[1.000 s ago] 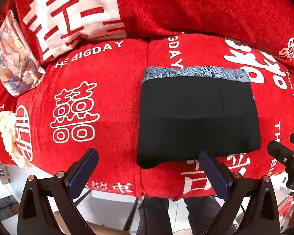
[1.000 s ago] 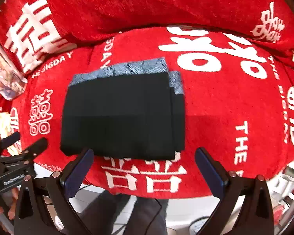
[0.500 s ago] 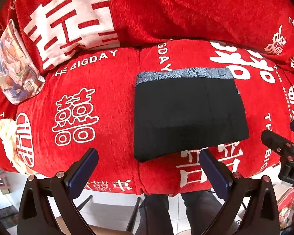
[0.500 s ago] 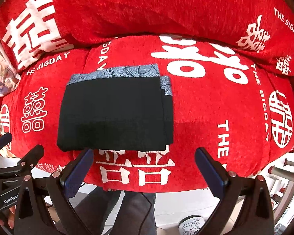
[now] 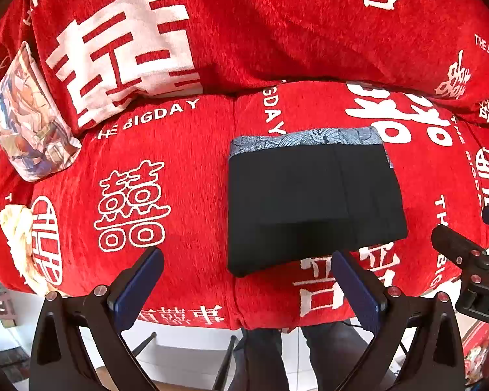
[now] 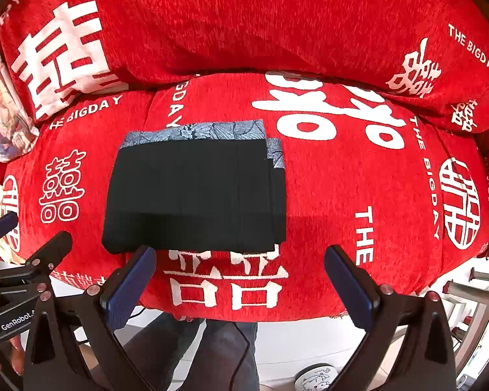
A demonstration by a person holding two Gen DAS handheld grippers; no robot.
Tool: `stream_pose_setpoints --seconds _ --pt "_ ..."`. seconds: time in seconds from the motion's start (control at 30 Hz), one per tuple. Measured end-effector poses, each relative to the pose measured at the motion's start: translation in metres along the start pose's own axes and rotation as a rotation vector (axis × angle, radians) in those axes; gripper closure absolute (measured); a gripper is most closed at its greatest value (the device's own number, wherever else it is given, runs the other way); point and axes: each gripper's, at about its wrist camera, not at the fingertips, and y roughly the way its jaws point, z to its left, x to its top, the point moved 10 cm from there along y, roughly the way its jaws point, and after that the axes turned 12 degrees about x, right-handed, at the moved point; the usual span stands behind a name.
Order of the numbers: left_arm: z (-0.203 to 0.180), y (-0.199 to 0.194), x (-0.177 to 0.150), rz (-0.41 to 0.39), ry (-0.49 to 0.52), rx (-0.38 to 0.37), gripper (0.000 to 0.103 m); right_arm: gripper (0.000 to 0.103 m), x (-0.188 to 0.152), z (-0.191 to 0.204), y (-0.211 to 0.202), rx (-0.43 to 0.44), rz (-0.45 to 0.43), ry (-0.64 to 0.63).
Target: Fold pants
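Note:
The black pants point(image 5: 313, 202) lie folded into a flat rectangle on the red sofa seat, with a grey-blue patterned waistband along the far edge. They also show in the right wrist view point(image 6: 195, 192). My left gripper point(image 5: 247, 286) is open and empty, held off the sofa's front edge, near the pants' front left corner. My right gripper point(image 6: 239, 280) is open and empty, held off the front edge, in front of the pants' right half. Neither touches the pants.
The sofa point(image 5: 166, 150) is covered in red cloth with white characters, with a back cushion point(image 6: 244, 26) behind. A printed pillow point(image 5: 26, 120) leans at the left end. The person's legs point(image 6: 212, 352) and the floor are below the front edge.
Both grippers have pulled back from the sofa, so the folded pants look smaller and farther away. The pants have not moved.

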Motion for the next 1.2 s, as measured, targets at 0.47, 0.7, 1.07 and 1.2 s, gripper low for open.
stream_pose_setpoints --seconds 0.47,0.7,1.07,1.2 --pt "-0.003 -0.003 0.003 -0.011 0.016 -0.001 0.0 0.0 0.004 0.002 -0.007 -0.008 -0.024 0.007" --pt "-0.006 -0.005 0.006 -0.013 0.025 -0.001 0.0 0.0 0.006 0.0 -0.009 -0.016 -0.034 0.008" --pt "-0.007 -0.007 0.009 -0.03 0.039 0.006 0.0 0.0 0.008 -0.001 -0.011 -0.022 -0.042 0.0" --pt "-0.007 -0.008 0.01 -0.03 0.04 0.006 0.0 0.0 0.009 -0.001 -0.011 -0.023 -0.042 0.0"
